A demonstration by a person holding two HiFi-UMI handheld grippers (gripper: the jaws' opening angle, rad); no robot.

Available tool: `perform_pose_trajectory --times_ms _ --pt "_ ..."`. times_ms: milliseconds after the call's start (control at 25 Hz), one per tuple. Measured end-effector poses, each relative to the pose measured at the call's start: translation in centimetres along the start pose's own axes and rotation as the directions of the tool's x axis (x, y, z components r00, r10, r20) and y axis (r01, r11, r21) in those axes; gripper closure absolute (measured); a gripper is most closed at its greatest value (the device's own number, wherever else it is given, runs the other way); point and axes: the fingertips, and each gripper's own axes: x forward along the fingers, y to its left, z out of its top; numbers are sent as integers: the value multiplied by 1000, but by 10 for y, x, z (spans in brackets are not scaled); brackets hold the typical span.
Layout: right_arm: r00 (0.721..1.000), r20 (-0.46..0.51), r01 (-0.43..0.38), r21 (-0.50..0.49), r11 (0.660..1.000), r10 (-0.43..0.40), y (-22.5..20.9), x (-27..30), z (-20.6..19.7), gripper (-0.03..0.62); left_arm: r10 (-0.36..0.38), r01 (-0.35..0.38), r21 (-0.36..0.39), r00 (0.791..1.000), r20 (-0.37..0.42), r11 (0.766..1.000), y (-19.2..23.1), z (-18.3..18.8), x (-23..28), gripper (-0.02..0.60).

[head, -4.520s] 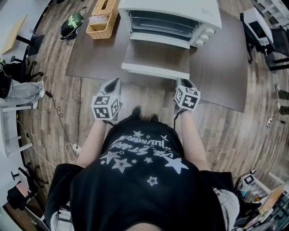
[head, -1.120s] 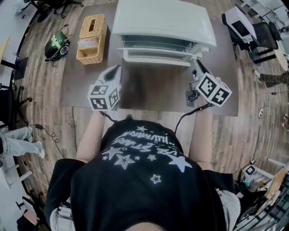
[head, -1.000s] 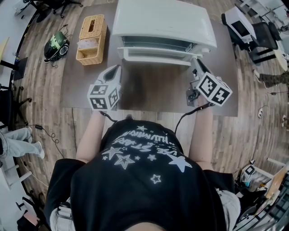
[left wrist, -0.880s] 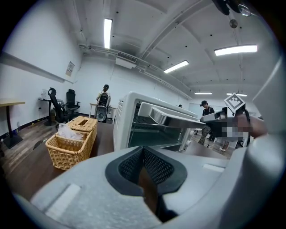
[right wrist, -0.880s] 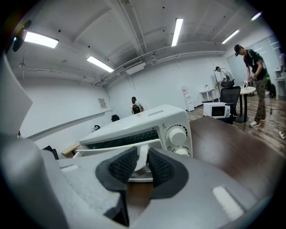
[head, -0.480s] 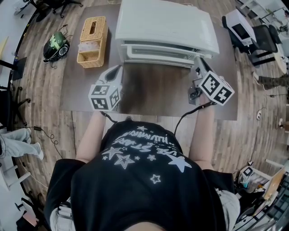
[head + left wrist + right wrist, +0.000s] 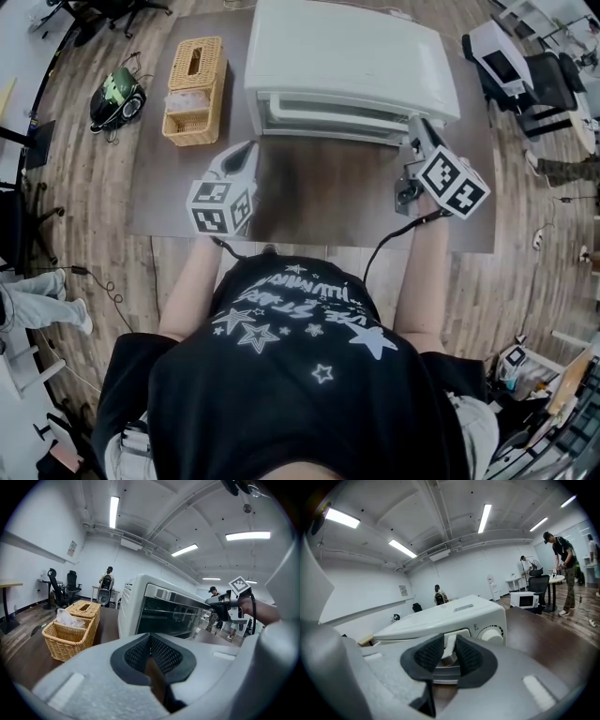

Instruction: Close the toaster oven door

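Note:
The white toaster oven stands at the back of the dark table. Its glass door is almost upright against the front. My right gripper is at the door's right top corner, shut on the white door handle, whose end sits between the black pads. The oven's knob shows just right of the jaws. My left gripper hovers in front of the oven's left corner, apart from it. It is shut with nothing in it, and its pads meet.
A wicker basket with tissues stands left of the oven on the table. A green object lies on the floor further left. A microwave sits on a chair at the right. People stand far off in the room.
The door has swung from flat open up to almost upright. Over the last second the right gripper moved with the handle toward the oven. The left gripper hardly shifted.

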Motion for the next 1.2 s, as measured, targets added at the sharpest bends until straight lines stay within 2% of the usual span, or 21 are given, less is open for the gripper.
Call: perform_pose_trajectory --times_ms 240,440,600,680,840,1000,1200 --pt "999 21 29 20 999 -30 -2 2 1 510 -20 20 7 1000 -12 1000 5 -1 -1 571" --pt "994 94 58 44 997 -62 -2 -2 3 511 -52 53 15 998 -38 999 9 -5 -3 571" --pt "988 107 110 -18 994 -107 2 -7 4 506 -102 103 14 993 -62 995 10 -11 -3 571" --pt "985 118 134 -39 990 -128 6 -14 2 462 -123 125 17 989 -77 992 12 -16 -2 571" --pt "976 141 171 -32 985 -165 11 -43 -15 462 -153 157 32 983 -98 987 10 -27 1 571" --pt "983 117 148 -22 989 -145 19 -72 -44 462 -148 152 39 986 -83 988 1 -29 -10 571" --pt "986 105 134 1 991 -133 19 -126 -76 462 -171 175 62 983 -61 983 -35 -35 -42 571"
